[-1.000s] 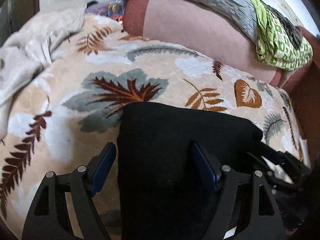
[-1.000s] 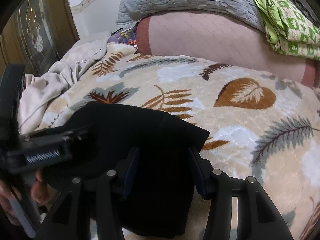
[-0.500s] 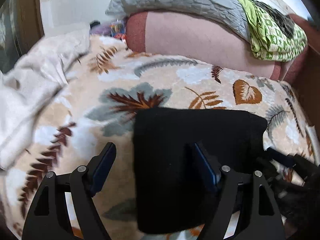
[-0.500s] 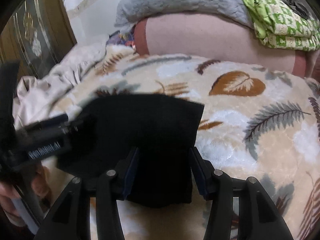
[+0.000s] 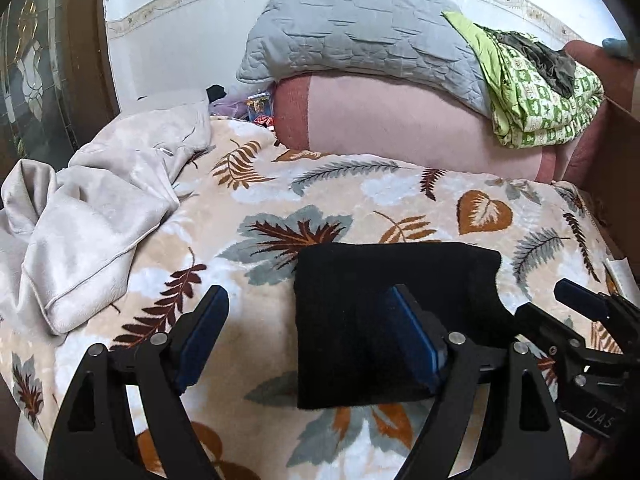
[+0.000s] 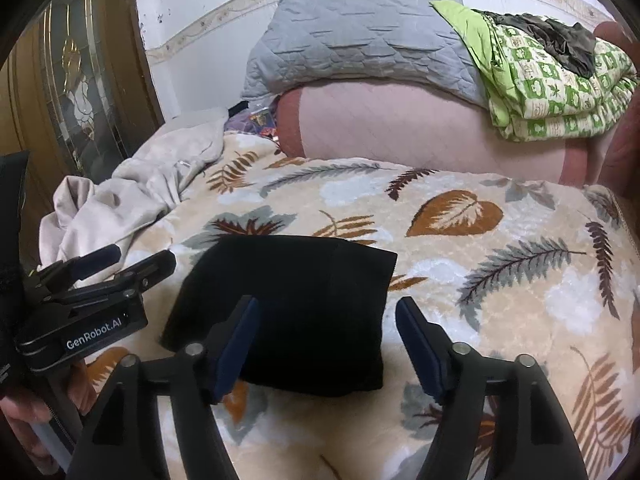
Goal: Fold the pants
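Pants, black and folded into a compact rectangle, lie flat on the leaf-patterned blanket toward its near edge. Their cloth is so dark that folds, seams and waistband cannot be made out; in the right wrist view only a faint step shows where one layer overlaps another.

The left gripper hangs above the blanket, its jaws wide and opening; one blue pad stands over the pants, the other over bare blanket, and neither presses the cloth. The right gripper is likewise released, its jaws opening, with the near right corner of the pants showing between them but untouched. Each gripper also shows at the edge of the other's view, partly cut off, and a bit of a hand shows under the left one.

A pale crumpled garment lies along the blanket's left edge. At the far edge a pink bolster carries a grey quilted pillow and a folded green-checked cover with something dark on top, too small to identify. Small colourful items beside the bolster are unclear.
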Demonstrator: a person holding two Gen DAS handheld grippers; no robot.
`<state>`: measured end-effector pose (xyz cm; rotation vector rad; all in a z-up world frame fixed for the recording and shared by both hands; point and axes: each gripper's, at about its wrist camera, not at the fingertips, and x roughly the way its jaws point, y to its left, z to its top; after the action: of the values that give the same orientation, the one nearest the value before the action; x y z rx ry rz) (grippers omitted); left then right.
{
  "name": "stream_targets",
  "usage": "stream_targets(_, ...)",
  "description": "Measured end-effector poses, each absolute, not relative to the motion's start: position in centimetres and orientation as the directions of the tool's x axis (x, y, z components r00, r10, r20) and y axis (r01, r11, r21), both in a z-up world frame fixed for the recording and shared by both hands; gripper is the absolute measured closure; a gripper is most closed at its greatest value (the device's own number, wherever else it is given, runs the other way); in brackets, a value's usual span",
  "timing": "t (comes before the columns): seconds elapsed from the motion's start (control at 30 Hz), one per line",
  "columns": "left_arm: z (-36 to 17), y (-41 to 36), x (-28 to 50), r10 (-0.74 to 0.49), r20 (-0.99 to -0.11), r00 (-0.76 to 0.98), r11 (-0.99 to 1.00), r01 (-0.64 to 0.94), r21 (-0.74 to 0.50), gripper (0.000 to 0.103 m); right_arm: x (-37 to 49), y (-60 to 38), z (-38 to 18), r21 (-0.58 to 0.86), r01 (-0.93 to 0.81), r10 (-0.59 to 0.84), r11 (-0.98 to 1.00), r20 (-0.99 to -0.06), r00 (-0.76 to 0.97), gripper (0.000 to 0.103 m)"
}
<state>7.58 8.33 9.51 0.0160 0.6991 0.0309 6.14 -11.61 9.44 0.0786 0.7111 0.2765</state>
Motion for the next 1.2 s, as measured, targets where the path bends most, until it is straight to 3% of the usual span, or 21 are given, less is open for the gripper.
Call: stream_targets(1.2, 10.4, 8.9, 4.1, 0.023, -0.636, 0.771, 1.000, -0.030, 0.000, 0.020, 3.2, -11.0, 9.3, 0.201, -0.198, 0.281, 0.959, -0.638, 0.717, 0.022)
